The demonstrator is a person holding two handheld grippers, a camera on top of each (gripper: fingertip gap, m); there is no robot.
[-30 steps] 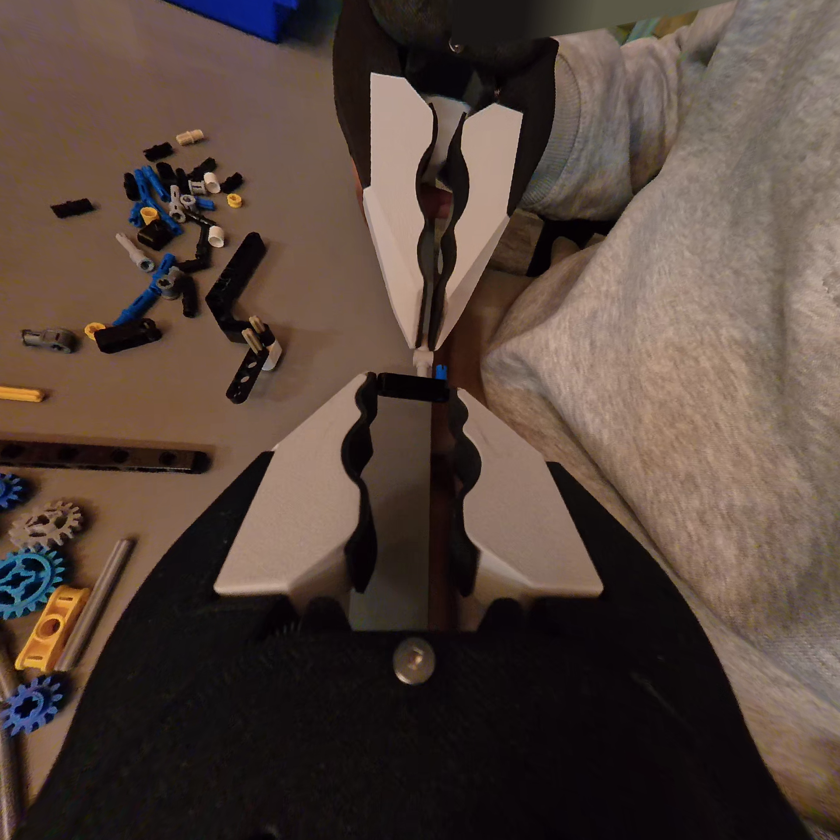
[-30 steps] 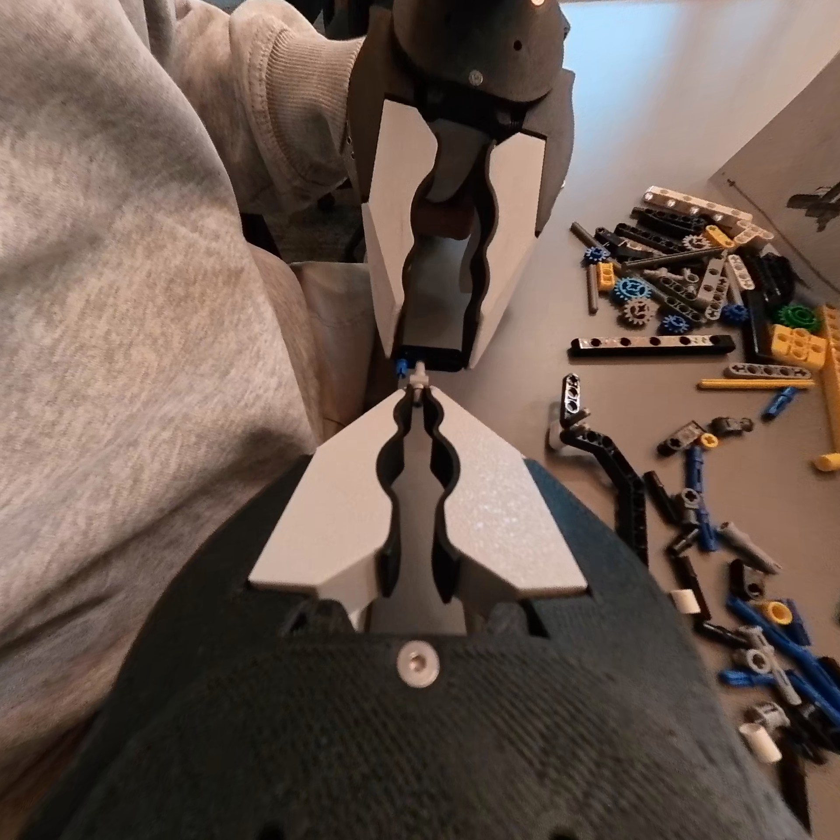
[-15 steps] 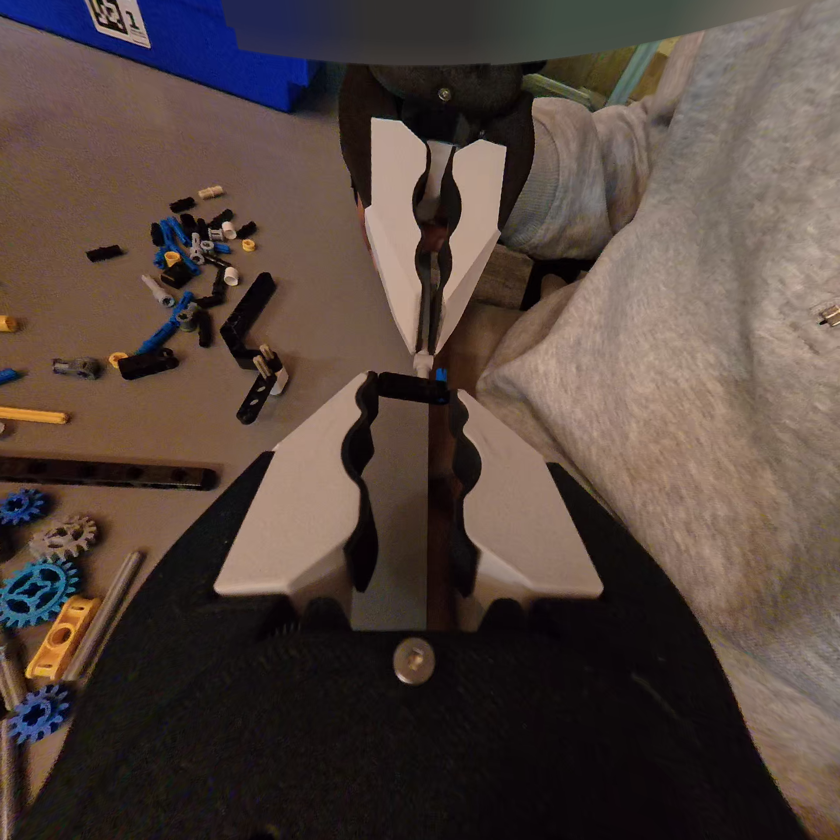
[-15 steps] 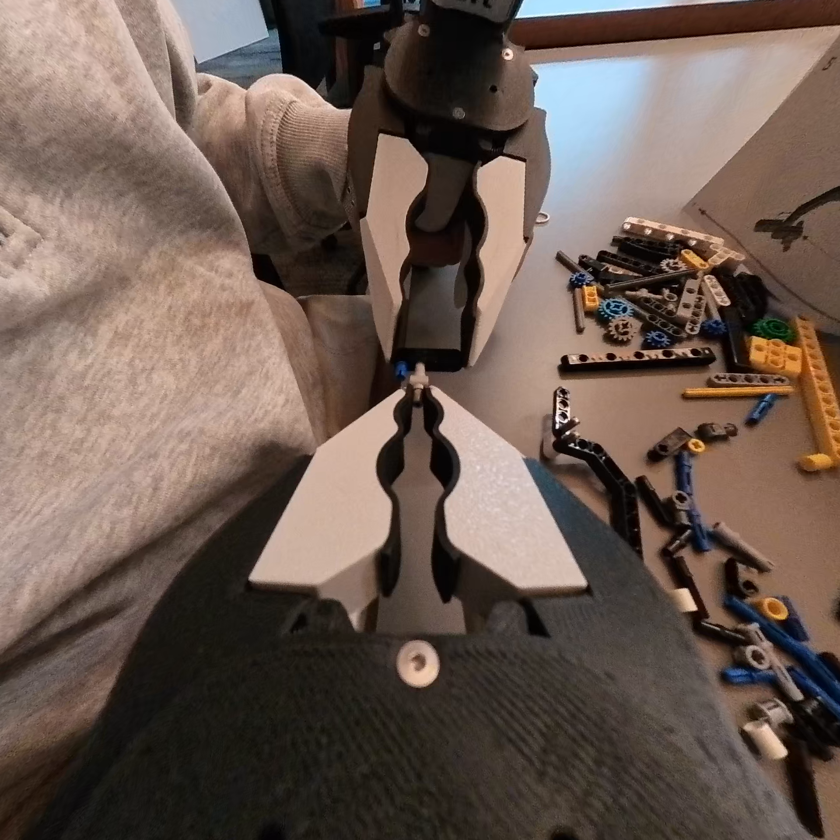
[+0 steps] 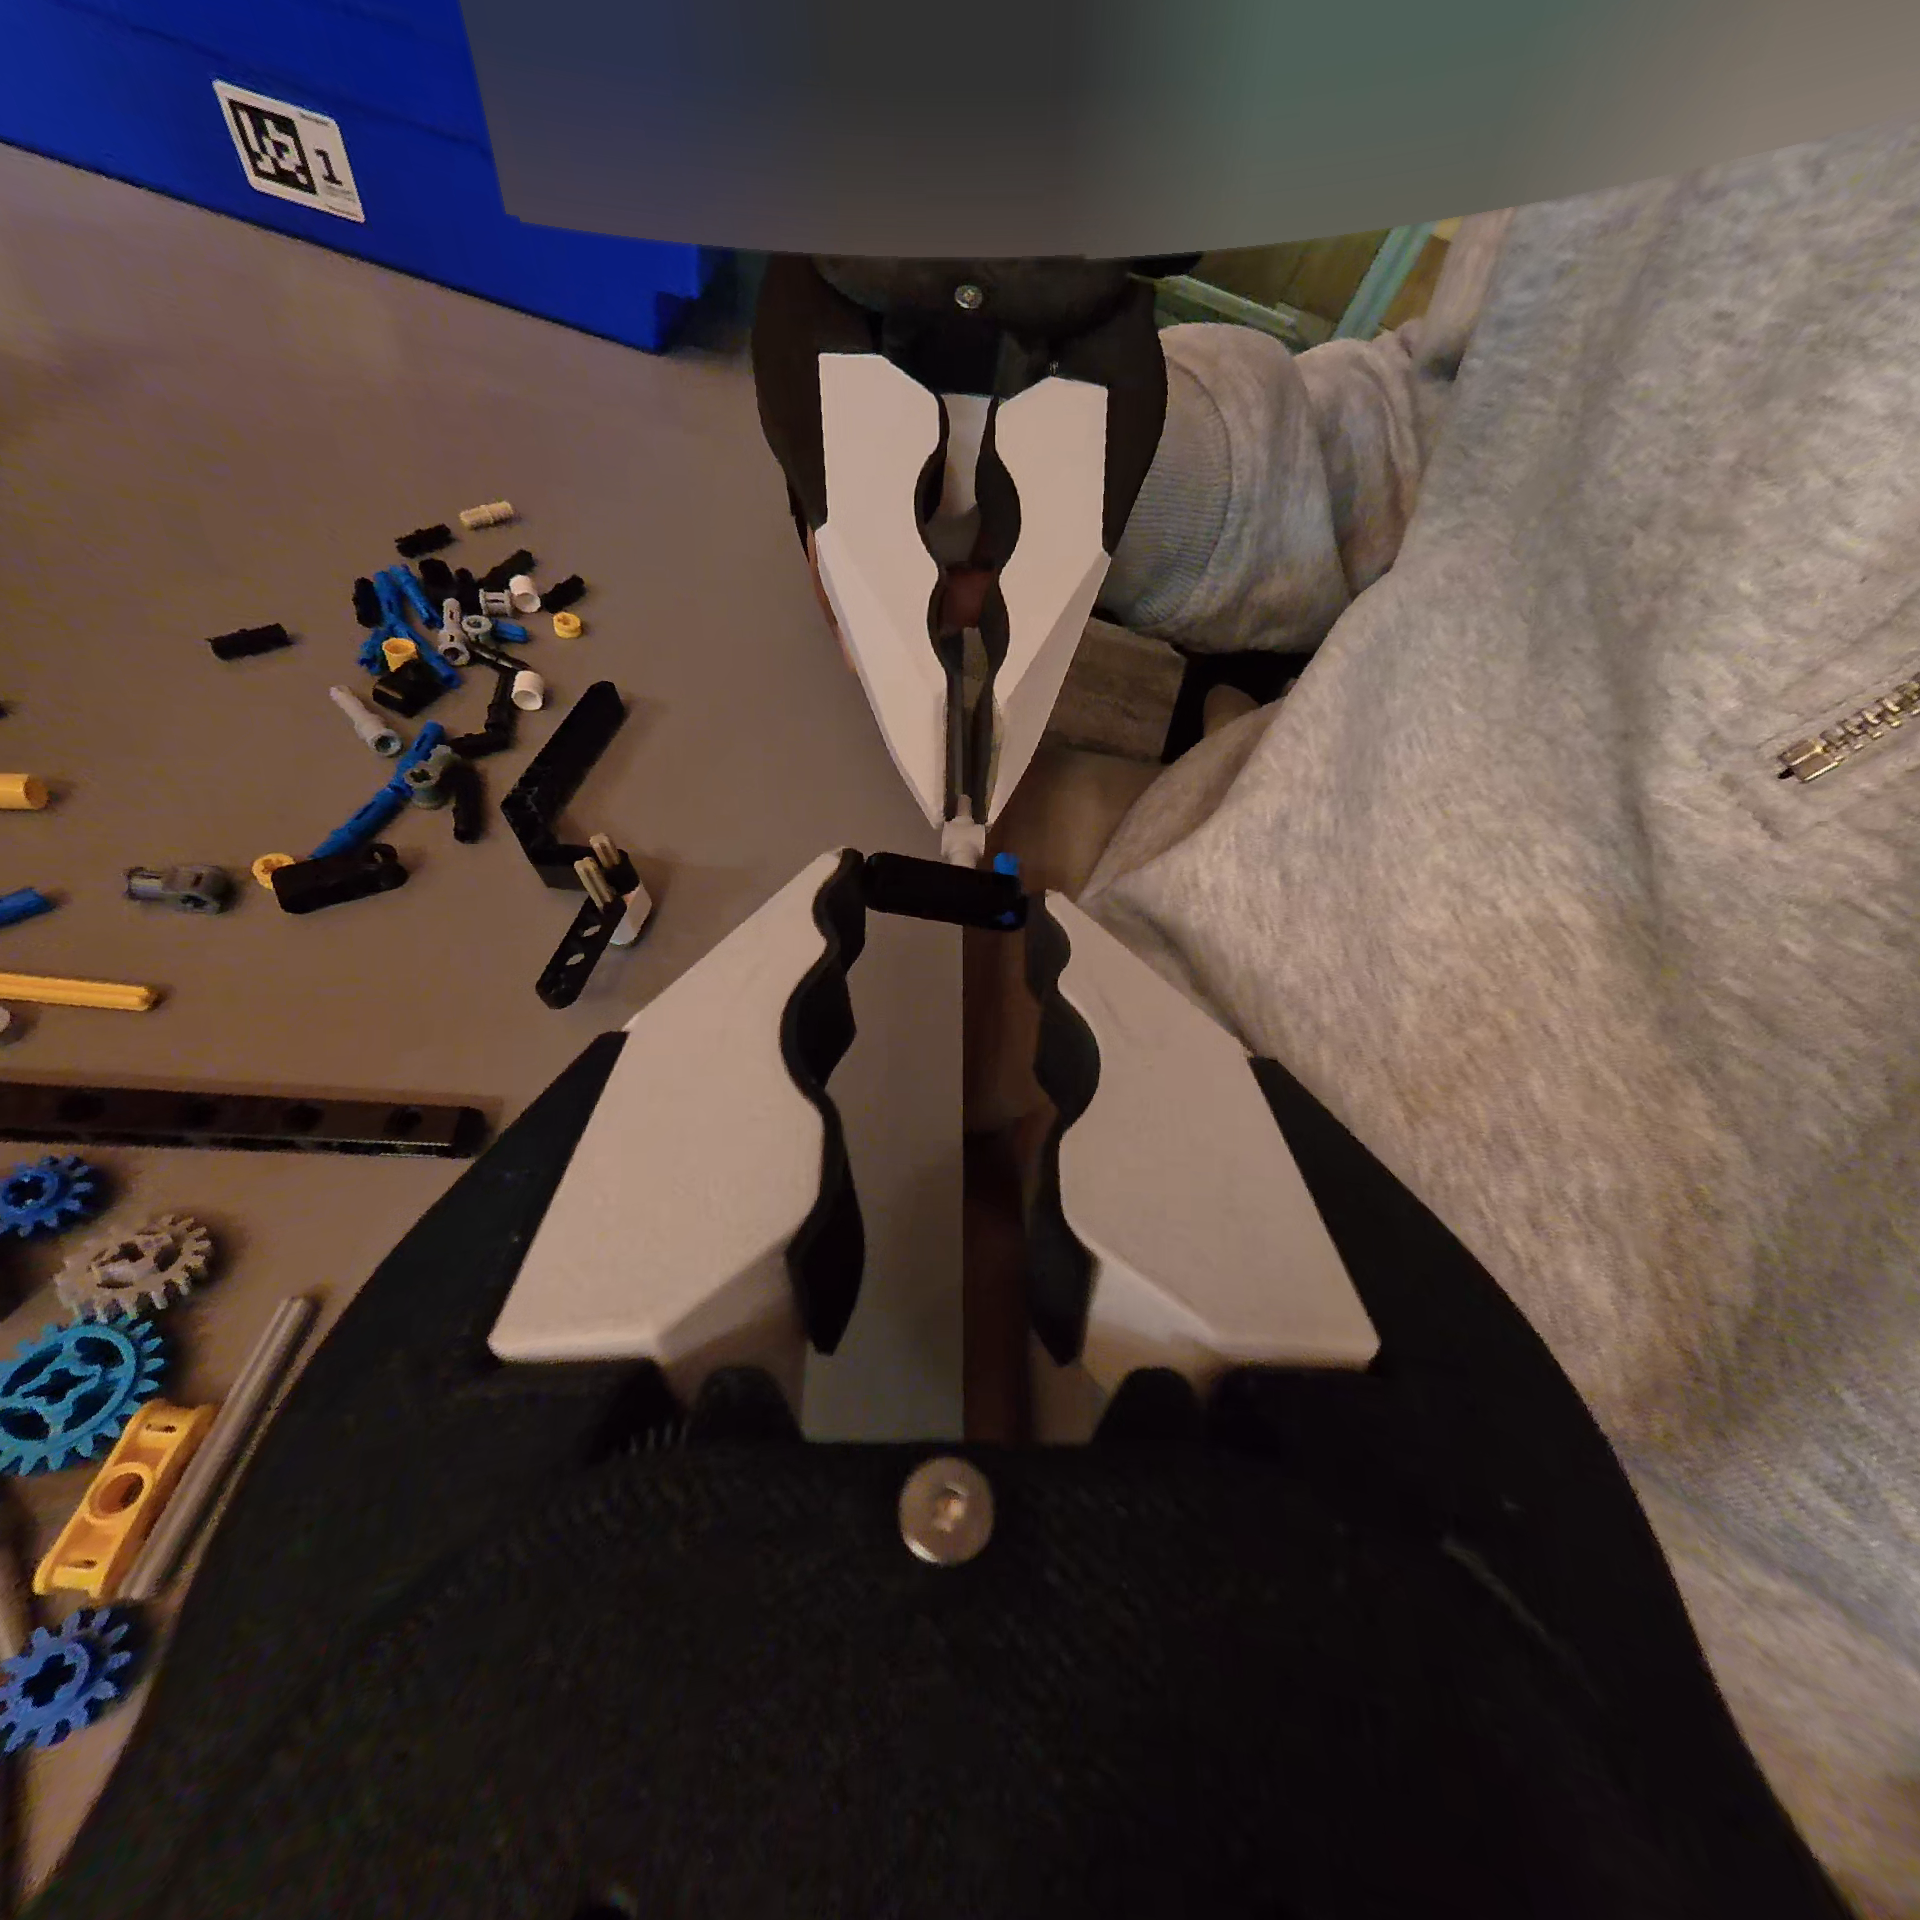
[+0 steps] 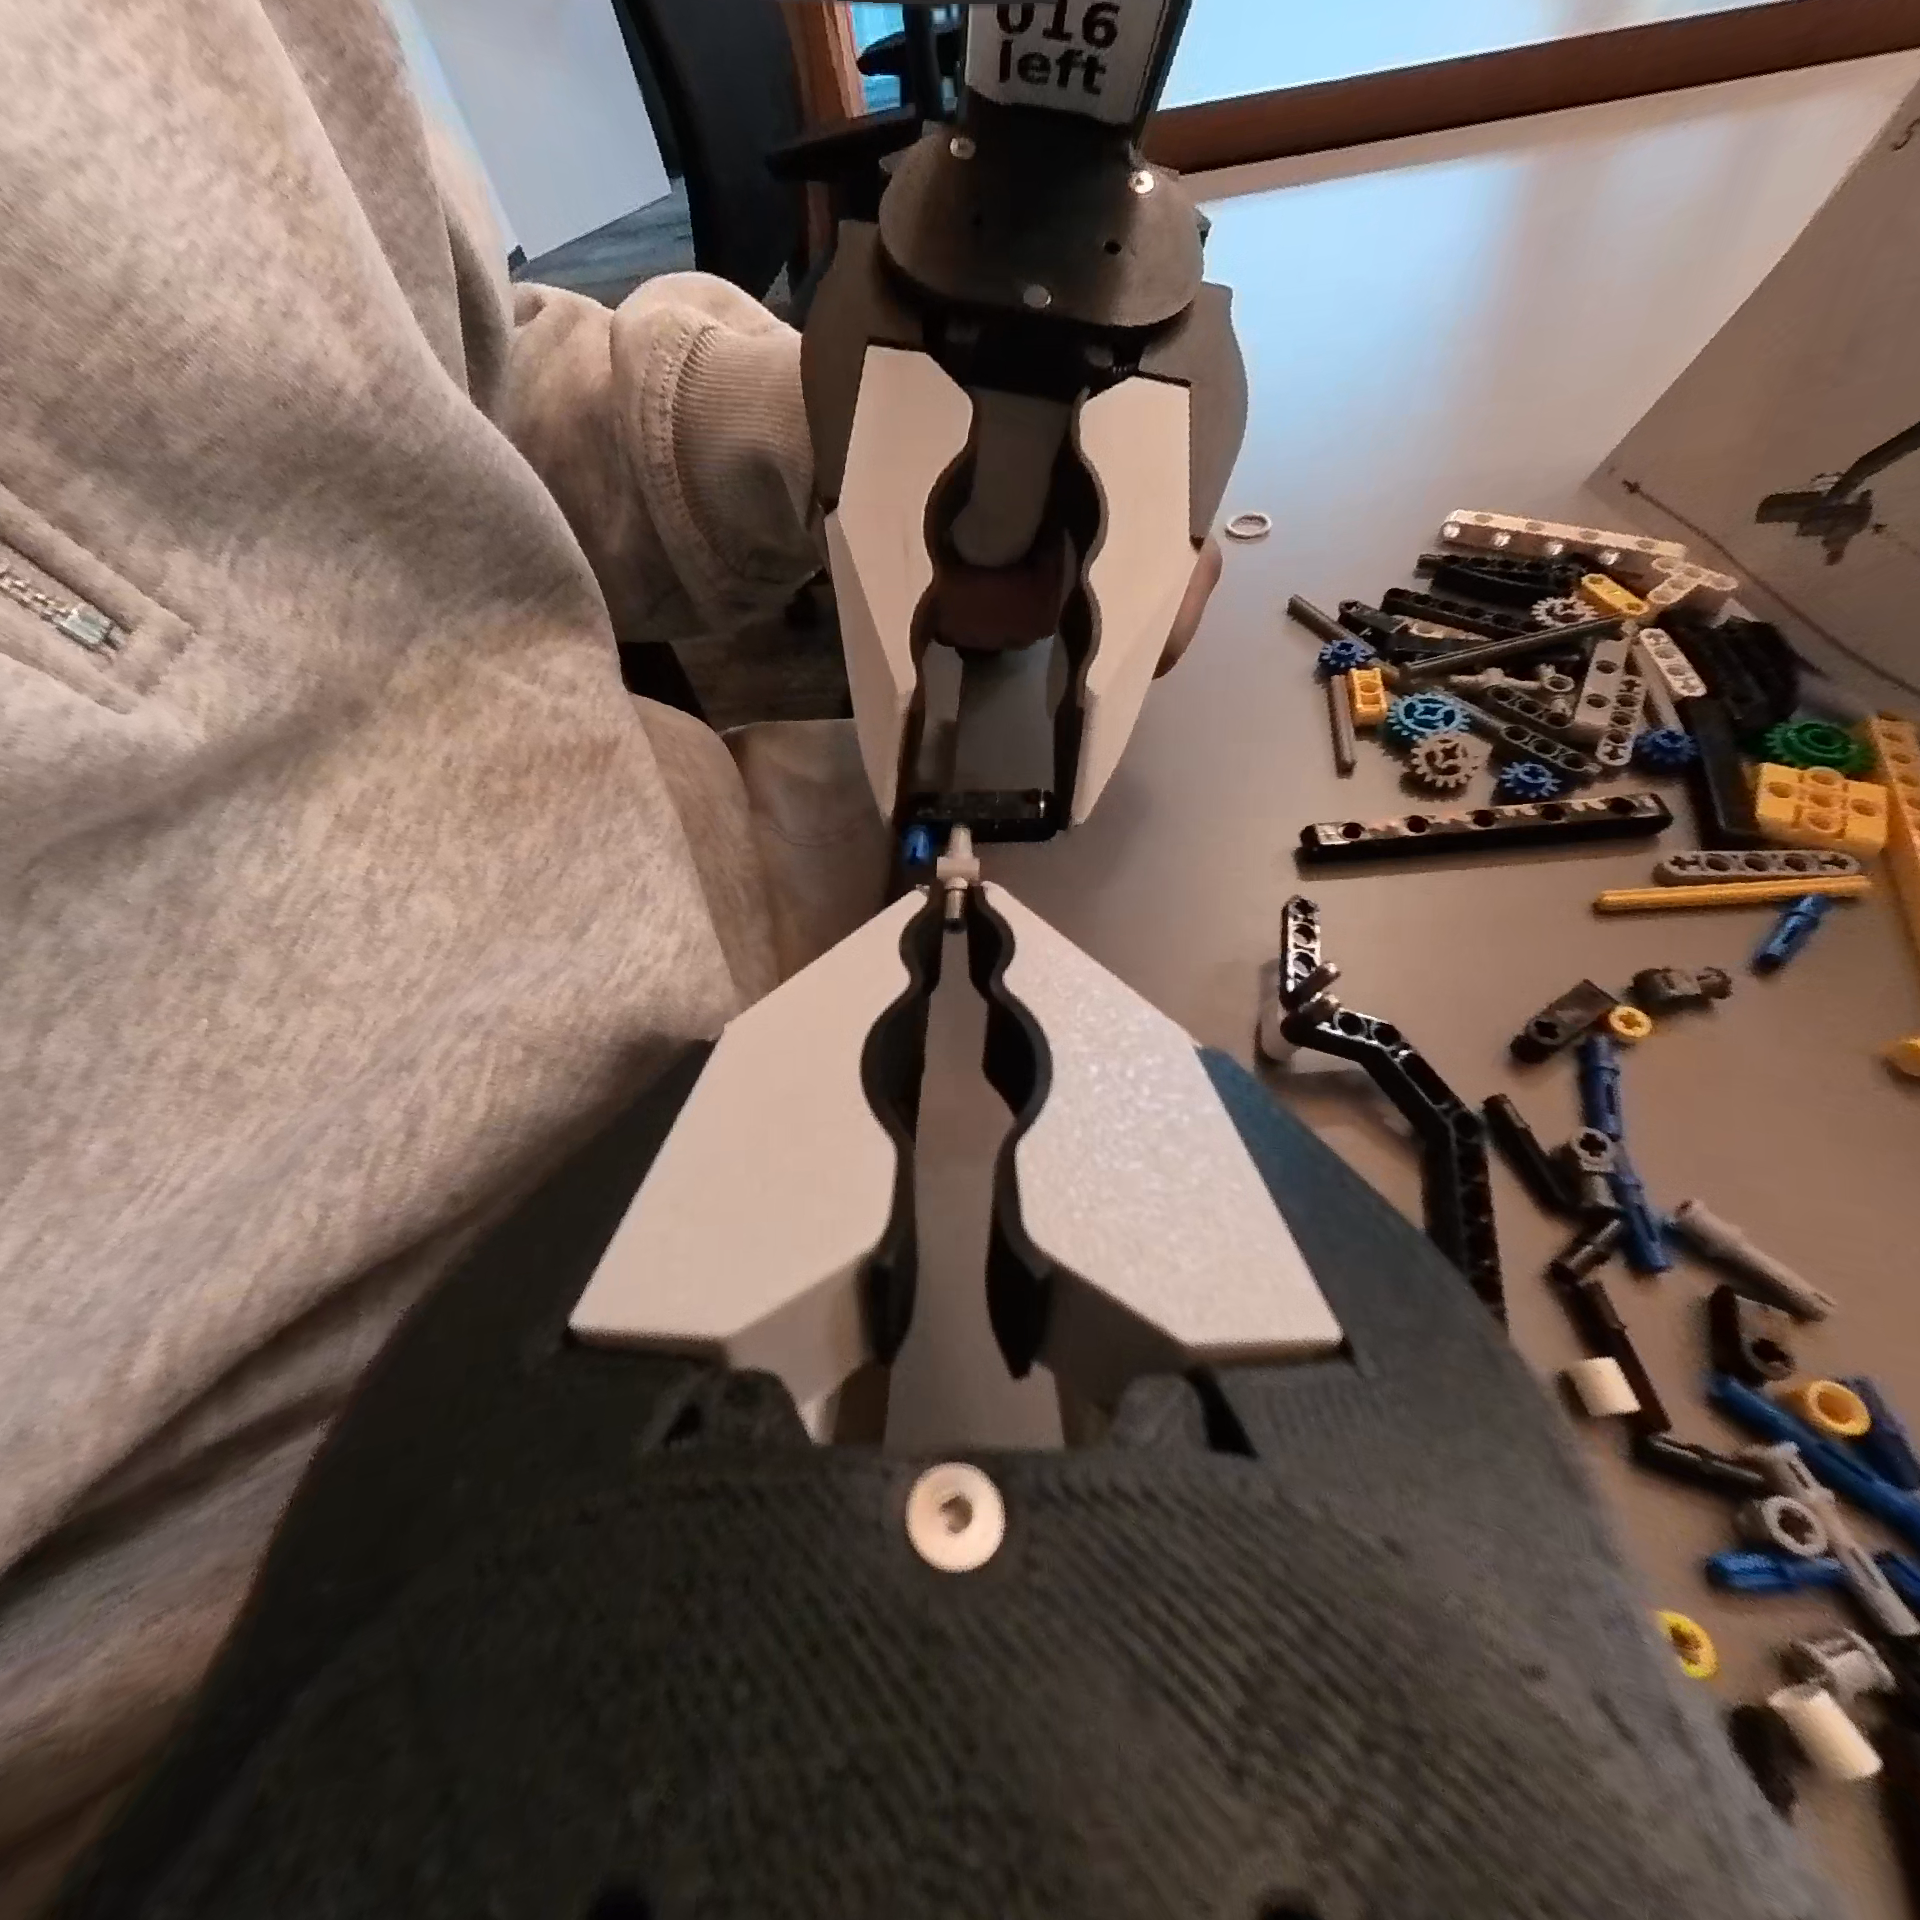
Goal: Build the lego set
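Note:
My left gripper [image 5: 940,883] is shut on a short black beam [image 5: 935,888], held crosswise at its fingertips, with a blue pin [image 5: 1004,864] at the beam's right end. My right gripper [image 6: 958,906] is shut on a small light grey pin [image 6: 954,844] whose tip touches the black beam [image 6: 982,805]. The two grippers face each other tip to tip above the table's near edge, next to a person's grey sweatshirt. In the left wrist view the right gripper [image 5: 964,805] comes from above with the grey pin [image 5: 961,836]; in the right wrist view the left gripper [image 6: 982,821] does.
Loose lego parts lie on the grey table [image 5: 312,416]: a black bent beam [image 5: 561,769], a long black beam [image 5: 239,1117], gears [image 5: 73,1392], blue pins [image 5: 395,613] and yellow bricks [image 6: 1818,805]. A blue bin [image 5: 312,156] stands at the back. The grey sweatshirt [image 5: 1558,935] fills one side. Both grippers' tips are close together, under 4 cm apart.
Both grippers have kept their grip and stay tip to tip. The pair has tilted or lifted, so more of the table's far side and the blue bin show.

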